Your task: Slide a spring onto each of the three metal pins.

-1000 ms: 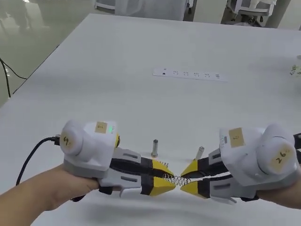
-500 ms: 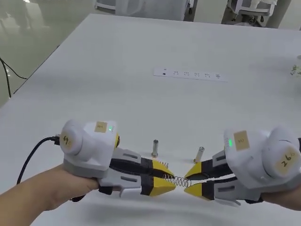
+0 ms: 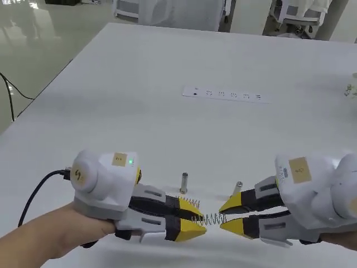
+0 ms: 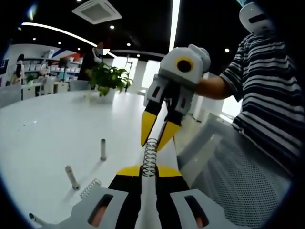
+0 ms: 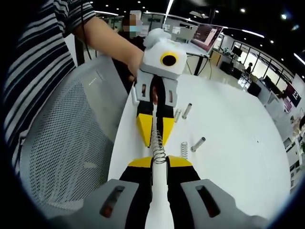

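A thin steel spring [image 3: 211, 219] hangs level between my two grippers just above the white table. My left gripper [image 3: 202, 223] is shut on its left end, and my right gripper [image 3: 222, 216] faces it, shut on the right end. In the left gripper view the spring [image 4: 150, 155] runs from my jaws to the right gripper [image 4: 152, 143]. The right gripper view has the spring [image 5: 158, 143] reaching the left gripper [image 5: 155, 136]. Two short metal pins [image 3: 184, 181] [image 3: 239, 187] stand upright just beyond the tips. A second spring [image 3: 189, 202] lies on the table by the left gripper.
A white power strip [image 3: 226, 94] lies farther back on the table. Office chairs [image 3: 290, 17] stand beyond the far edge. The person's striped sleeve [image 4: 267, 86] and a mesh chair [image 5: 71, 138] sit behind the grippers at the near table edge.
The right gripper has drawn slightly right, so more spring shows between the tips. The head camera has tilted, shifting the whole scene downward. The left gripper keeps its hold.
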A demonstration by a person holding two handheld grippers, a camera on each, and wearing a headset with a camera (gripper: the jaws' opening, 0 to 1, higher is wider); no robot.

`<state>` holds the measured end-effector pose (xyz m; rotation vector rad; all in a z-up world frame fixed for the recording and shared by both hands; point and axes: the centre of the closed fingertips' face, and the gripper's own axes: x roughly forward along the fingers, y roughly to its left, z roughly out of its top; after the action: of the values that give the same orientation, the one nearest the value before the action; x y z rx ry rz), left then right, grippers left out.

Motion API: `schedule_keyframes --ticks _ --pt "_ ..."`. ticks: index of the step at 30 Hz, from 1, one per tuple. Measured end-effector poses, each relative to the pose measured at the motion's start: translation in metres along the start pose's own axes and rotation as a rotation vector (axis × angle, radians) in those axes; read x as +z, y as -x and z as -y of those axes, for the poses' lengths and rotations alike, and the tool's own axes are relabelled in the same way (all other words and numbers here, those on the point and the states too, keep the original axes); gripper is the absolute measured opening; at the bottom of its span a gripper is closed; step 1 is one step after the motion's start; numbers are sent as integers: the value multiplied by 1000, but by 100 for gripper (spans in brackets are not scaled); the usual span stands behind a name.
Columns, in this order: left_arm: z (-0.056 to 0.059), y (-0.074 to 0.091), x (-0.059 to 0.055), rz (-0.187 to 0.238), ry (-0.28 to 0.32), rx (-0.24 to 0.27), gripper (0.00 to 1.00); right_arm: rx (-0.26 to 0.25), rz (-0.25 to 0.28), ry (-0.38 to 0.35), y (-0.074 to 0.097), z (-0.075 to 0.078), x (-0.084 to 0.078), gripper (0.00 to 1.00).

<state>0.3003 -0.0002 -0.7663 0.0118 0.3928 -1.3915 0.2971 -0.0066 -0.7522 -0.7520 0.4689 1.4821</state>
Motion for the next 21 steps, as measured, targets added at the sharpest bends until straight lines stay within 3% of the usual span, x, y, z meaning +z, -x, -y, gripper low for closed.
schedule_keyframes --ticks 6,9,21 --pt "-1 0 0 -4 -11 3 2 7 37 16 4 2 17 7" --pt "0 0 2 -4 -14 3 2 10 87 -15 4 4 28 8" --pt "0 -3 6 -1 -30 2 2 -9 149 9 -4 6 53 8"
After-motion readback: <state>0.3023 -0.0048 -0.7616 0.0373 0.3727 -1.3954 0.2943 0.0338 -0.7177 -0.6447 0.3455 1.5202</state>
